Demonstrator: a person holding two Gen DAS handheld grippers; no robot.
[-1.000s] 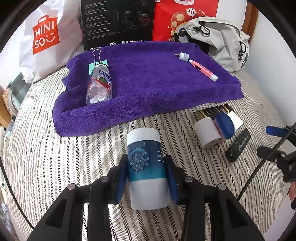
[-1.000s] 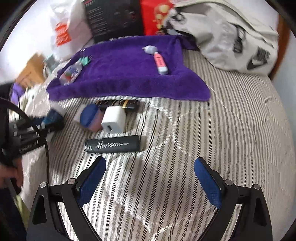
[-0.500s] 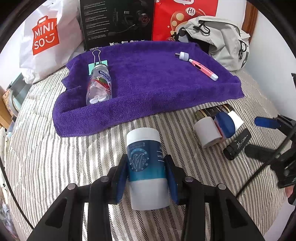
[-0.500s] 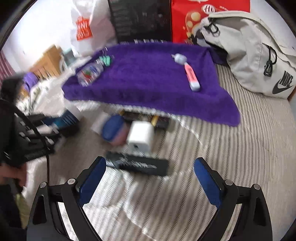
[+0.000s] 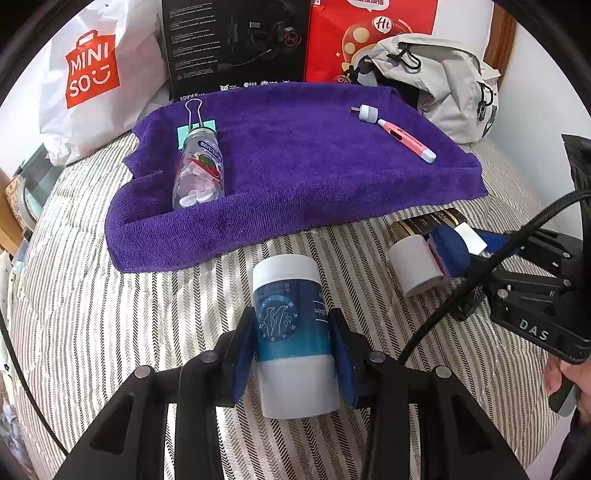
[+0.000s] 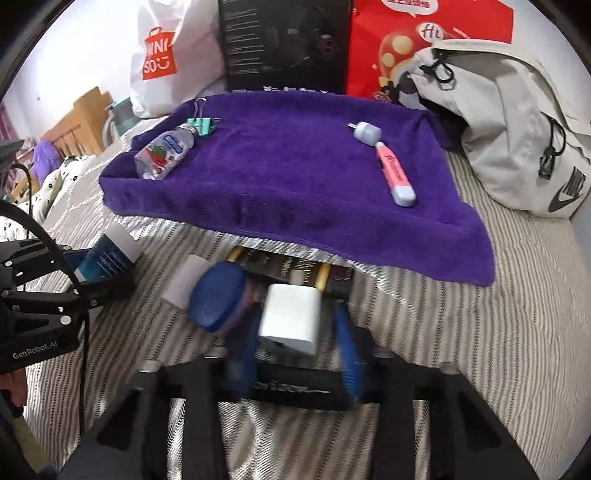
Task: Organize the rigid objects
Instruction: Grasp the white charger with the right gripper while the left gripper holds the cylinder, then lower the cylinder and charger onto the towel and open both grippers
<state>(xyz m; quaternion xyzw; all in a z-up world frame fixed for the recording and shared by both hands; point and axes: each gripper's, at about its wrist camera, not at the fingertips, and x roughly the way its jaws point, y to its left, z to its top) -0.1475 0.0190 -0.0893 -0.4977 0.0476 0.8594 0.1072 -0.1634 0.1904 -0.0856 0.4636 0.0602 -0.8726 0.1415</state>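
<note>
Your left gripper (image 5: 293,356) sits low over the striped bedding (image 5: 110,332), pointing toward the purple towel (image 5: 314,166), and its blue pads (image 5: 242,363) are pressed against both sides of the blue-and-white tub (image 5: 291,339), which stands upright between them. Your right gripper (image 6: 295,365) is lower still and angled the same way; its pads (image 6: 347,350) have closed in around the black case (image 6: 295,384) lying crosswise on the bedding, but the view is blurred and you cannot tell whether they are actually clamped on it. A white charger (image 6: 290,317) lies just beyond the case, touching or nearly touching it, with a blue-capped item (image 6: 218,299) beside it and a dark box (image 6: 288,266) tucked partly under the towel's near edge. From the left camera your right hand (image 5: 569,373) shows at the frame's edge, holding the gripper's handle. On the towel, a clear bottle (image 5: 199,170) lies on its side with a binder clip (image 5: 192,118) at its neck, and well apart, toward the right, a pink pen (image 5: 406,140) lies beside a small white cap (image 5: 367,112). Behind the towel stand a white shopping bag (image 5: 96,74), a black carton (image 5: 236,44), a red bag (image 5: 369,29) and a grey backpack (image 5: 443,81).
</note>
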